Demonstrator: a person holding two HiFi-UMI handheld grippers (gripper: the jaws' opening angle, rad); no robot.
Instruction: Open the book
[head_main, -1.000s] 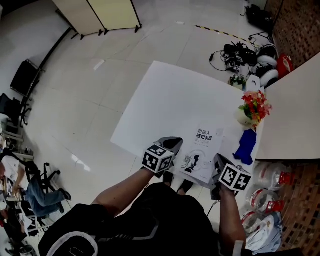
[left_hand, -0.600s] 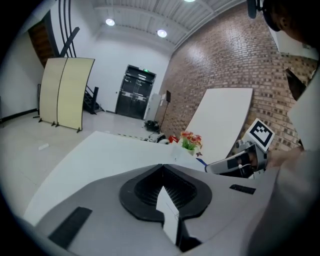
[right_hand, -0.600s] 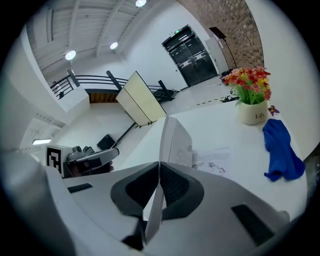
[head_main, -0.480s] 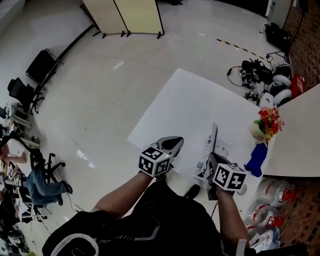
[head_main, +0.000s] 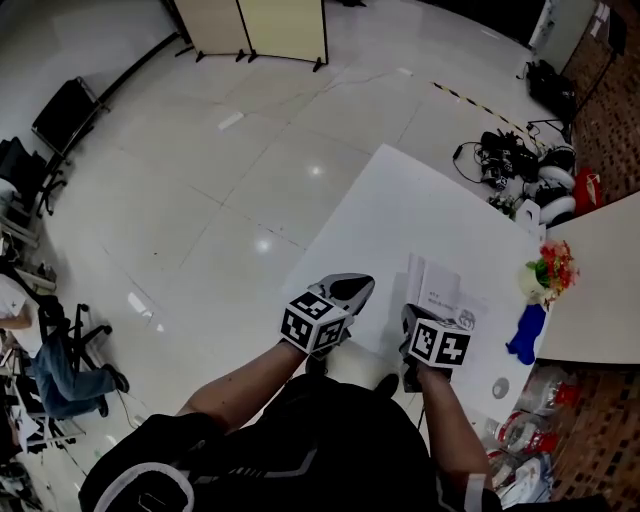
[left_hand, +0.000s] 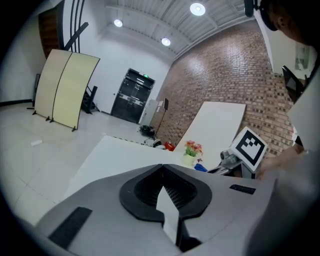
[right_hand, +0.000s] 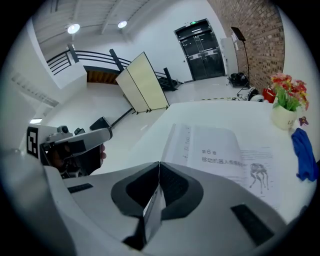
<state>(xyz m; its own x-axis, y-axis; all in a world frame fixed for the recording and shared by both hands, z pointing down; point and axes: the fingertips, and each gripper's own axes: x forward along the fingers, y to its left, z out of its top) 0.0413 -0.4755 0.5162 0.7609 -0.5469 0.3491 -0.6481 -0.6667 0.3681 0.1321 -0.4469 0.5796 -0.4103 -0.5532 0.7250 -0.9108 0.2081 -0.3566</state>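
Both sets of jaws are reading as closed with nothing in them: on the left gripper (left_hand: 162, 169) the tips are meeting in its own view, and on the right gripper (right_hand: 159, 165) the tips are pressing together too, with no page or cover between them. The white paperback book (right_hand: 220, 150) is lying open on the white rectangular table (right_hand: 210, 112), near the table's front edge and just ahead of the right gripper, not touching it. I'm seeing printed headings and a small line drawing on the facing pages. In the head view the left gripper is hovering at the table's near edge, left of the book. A white pot of red and yellow flowers (head_main: 550, 272) and a crumpled blue cloth (head_main: 525, 335) are sitting right of the book.
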